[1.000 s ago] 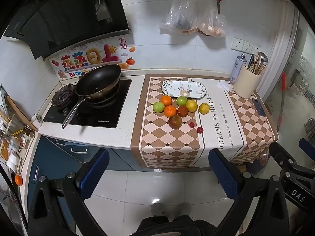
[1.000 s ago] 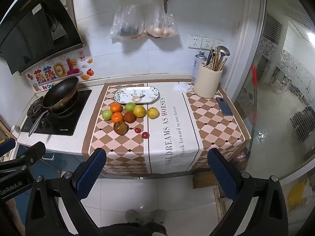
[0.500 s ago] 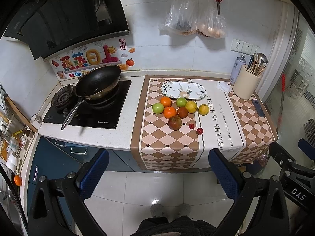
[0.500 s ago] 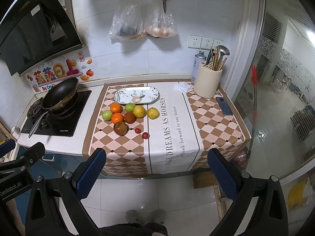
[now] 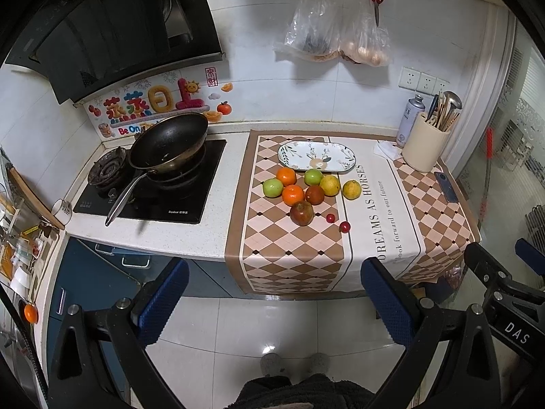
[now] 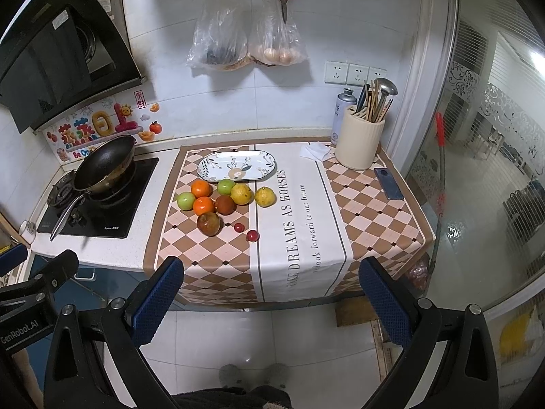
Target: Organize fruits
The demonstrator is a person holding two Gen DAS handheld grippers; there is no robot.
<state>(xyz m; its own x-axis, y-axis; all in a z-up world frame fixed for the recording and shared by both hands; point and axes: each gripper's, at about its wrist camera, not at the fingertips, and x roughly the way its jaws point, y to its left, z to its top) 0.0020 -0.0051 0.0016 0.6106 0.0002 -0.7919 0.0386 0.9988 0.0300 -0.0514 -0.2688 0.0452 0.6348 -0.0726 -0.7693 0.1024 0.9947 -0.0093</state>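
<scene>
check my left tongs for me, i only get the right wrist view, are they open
Observer: The left tongs are open and hold nothing.
Operator: anything left of the stove that i cant see
Observer: A rack of dishes stands past that end.
Operator: any fruit off the cloth
Observer: One orange ball sits low below the rack; it is too small to tell whether it is fruit.
</scene>
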